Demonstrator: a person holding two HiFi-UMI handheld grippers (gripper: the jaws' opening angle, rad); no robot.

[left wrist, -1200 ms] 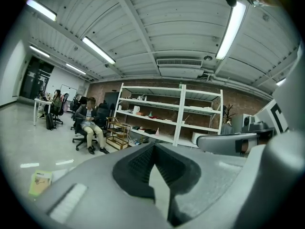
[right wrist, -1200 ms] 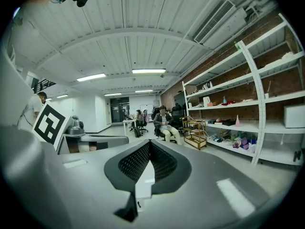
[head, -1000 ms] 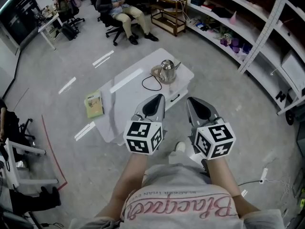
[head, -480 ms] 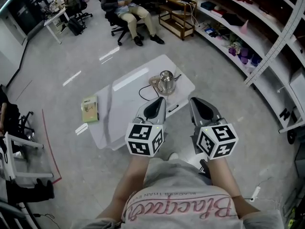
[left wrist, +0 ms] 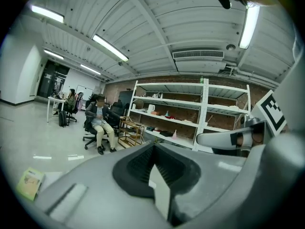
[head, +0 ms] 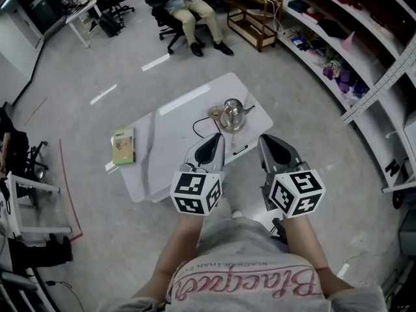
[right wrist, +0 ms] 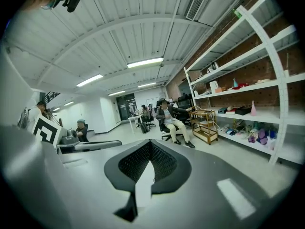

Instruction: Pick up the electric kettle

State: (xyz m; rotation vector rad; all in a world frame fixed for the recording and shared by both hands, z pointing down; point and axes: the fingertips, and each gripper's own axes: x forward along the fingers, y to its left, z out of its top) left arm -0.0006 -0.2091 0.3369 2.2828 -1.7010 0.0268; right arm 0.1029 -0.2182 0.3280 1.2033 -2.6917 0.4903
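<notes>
A shiny metal electric kettle [head: 232, 114] stands on its round base at the far right end of a white table [head: 162, 151]. A black cable [head: 200, 126] curls from the base. Both grippers are held side by side above the table's near edge, short of the kettle. My left gripper [head: 214, 138] is shut with nothing in it, and its jaws [left wrist: 152, 149] meet along their length. My right gripper [head: 267, 140] is likewise shut and empty [right wrist: 149, 147]. The kettle does not show in either gripper view.
A green book [head: 123, 145] lies at the table's left end, and a small dark item [head: 239, 150] near its front edge. A person sits in an office chair [head: 185, 5] beyond. A wooden cart [head: 255, 8] and long shelves [head: 364, 51] line the right side.
The head view has shifted, so the table and kettle sit a little lower and nearer in the frame. Both grippers keep the same shut pose, side by side.
</notes>
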